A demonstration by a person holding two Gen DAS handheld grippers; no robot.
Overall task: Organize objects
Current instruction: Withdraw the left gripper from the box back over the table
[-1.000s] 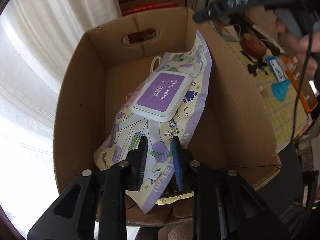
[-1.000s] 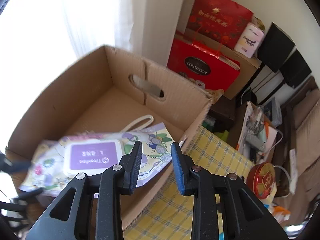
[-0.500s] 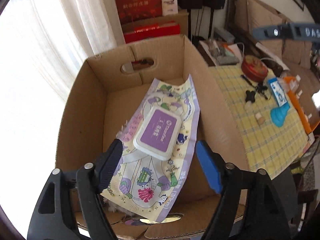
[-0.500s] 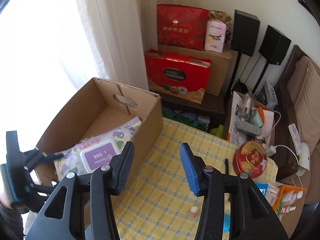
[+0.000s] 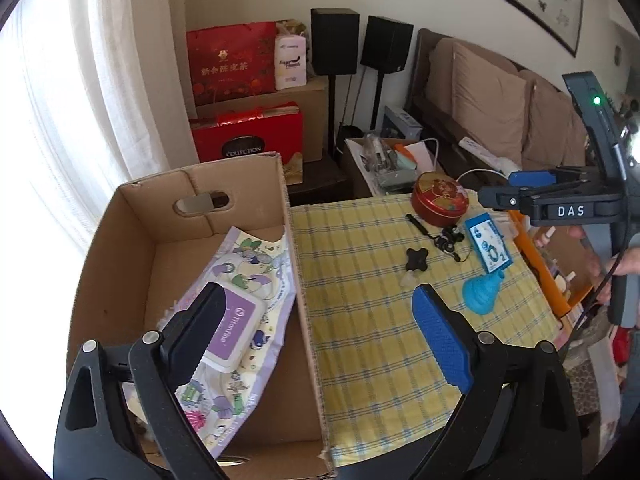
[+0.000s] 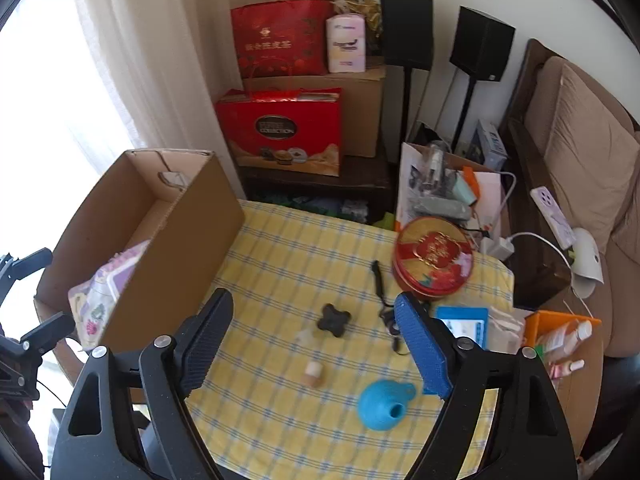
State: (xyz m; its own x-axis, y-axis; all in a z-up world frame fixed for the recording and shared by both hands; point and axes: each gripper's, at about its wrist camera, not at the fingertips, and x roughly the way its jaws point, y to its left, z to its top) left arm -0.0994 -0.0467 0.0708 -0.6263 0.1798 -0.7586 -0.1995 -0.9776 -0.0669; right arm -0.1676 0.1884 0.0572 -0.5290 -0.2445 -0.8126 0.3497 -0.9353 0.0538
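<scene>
Yellow-checked desk (image 6: 280, 248) crowded. Both claws, left claw (image 5: 316, 332) and right claw (image 6: 316, 344), have just been opening, empty. We risk nudging the blue funnel (image 6: 384, 404) or cork (image 6: 313, 374) off the edge.

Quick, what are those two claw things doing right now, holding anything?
Left gripper: open, jaws just opened, holding nothing; the wipes pack lies in the cardboard box.
Right gripper: open, jaws just opened, empty, above the checked tablecloth.

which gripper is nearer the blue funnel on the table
Right. The right gripper hovers just above the blue funnel; the left gripper sits over the cardboard box edge, farther off.
</scene>
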